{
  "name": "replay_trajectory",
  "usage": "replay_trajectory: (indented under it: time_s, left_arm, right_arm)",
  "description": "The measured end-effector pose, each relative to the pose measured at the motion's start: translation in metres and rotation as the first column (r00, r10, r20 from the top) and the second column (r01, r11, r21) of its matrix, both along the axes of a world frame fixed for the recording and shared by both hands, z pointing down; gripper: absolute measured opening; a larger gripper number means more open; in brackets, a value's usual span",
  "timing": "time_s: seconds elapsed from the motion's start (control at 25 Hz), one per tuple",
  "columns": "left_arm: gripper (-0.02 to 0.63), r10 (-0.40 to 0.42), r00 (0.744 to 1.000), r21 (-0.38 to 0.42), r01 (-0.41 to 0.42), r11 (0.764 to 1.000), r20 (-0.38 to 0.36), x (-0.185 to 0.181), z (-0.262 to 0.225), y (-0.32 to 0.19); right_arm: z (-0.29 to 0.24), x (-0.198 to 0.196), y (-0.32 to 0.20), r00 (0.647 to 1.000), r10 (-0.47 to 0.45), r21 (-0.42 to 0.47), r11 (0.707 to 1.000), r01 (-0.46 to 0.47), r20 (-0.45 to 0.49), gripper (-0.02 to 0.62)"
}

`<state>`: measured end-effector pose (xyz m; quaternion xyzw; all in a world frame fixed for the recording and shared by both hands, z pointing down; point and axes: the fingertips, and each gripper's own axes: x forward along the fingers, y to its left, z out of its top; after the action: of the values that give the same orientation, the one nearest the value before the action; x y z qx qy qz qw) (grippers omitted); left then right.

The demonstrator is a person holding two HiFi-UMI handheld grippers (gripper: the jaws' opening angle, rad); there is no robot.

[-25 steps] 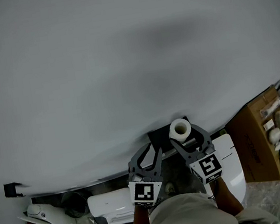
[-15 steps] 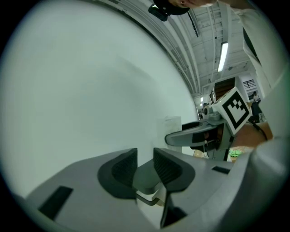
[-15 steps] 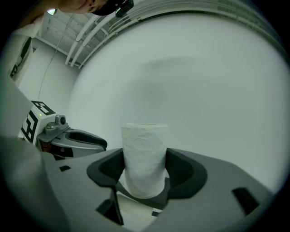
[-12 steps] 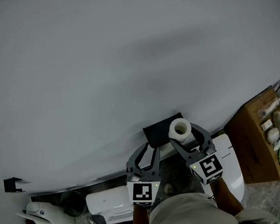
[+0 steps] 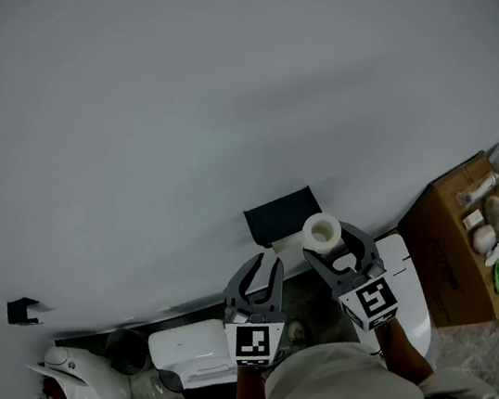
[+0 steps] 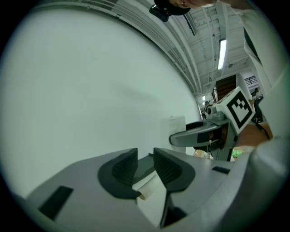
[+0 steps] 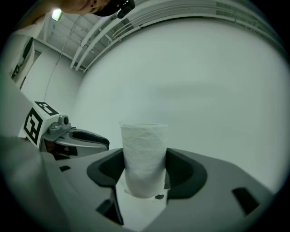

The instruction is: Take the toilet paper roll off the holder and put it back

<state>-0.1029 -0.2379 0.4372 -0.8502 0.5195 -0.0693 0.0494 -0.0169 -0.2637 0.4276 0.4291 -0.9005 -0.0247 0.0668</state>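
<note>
A white toilet paper roll (image 5: pixel 321 230) stands upright between the jaws of my right gripper (image 5: pixel 334 243), which is shut on it. In the right gripper view the roll (image 7: pixel 144 152) fills the gap between the dark pads, against the bare wall. The black holder (image 5: pixel 280 215) is fixed to the wall just up and left of the roll, apart from it. My left gripper (image 5: pixel 270 262) hovers below the holder. Its jaws (image 6: pixel 145 166) stand a narrow gap apart, clamping nothing; a white sheet edge (image 6: pixel 149 190) shows low in that gap.
A pale wall (image 5: pixel 216 105) fills most of the head view. Below it are a white toilet tank (image 5: pixel 187 352), a white seat (image 5: pixel 409 295) at the right, an open cardboard box (image 5: pixel 464 249) of small items, a white appliance (image 5: pixel 83 396) and a black wall bracket (image 5: pixel 21 310).
The roll in my right gripper has come away from the holder, which now sits higher and further left of it. My left gripper has stayed under the holder.
</note>
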Motion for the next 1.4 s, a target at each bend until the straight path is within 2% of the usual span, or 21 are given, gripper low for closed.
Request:
replay_trajectory:
  time_s: [0.8, 1.04, 1.2, 1.4]
  left_arm:
    - [0.109, -0.108, 0.994, -0.022, 0.108, 0.994, 0.001, 0.037, 0.013, 0.084]
    - [0.109, -0.109, 0.994, -0.025, 0.109, 0.994, 0.007, 0.038, 0.013, 0.087]
    - [0.109, -0.101, 0.995, 0.003, 0.101, 0.995, 0.02, 0.034, 0.009, 0.081]
    - [0.109, -0.097, 0.995, -0.027, 0.097, 0.995, 0.011, 0.024, 0.014, 0.066]
  right_arm:
    - [0.02, 0.043, 0.079, 0.996, -0.088, -0.042, 0.995, 0.088, 0.003, 0.275]
    - [0.02, 0.042, 0.08, 0.995, -0.095, -0.036, 0.995, 0.095, 0.01, 0.275]
    - [0.019, 0.036, 0.075, 0.995, -0.096, -0.038, 0.995, 0.097, 0.012, 0.275]
    - [0.018, 0.026, 0.059, 0.996, -0.092, -0.042, 0.995, 0.092, 0.002, 0.275]
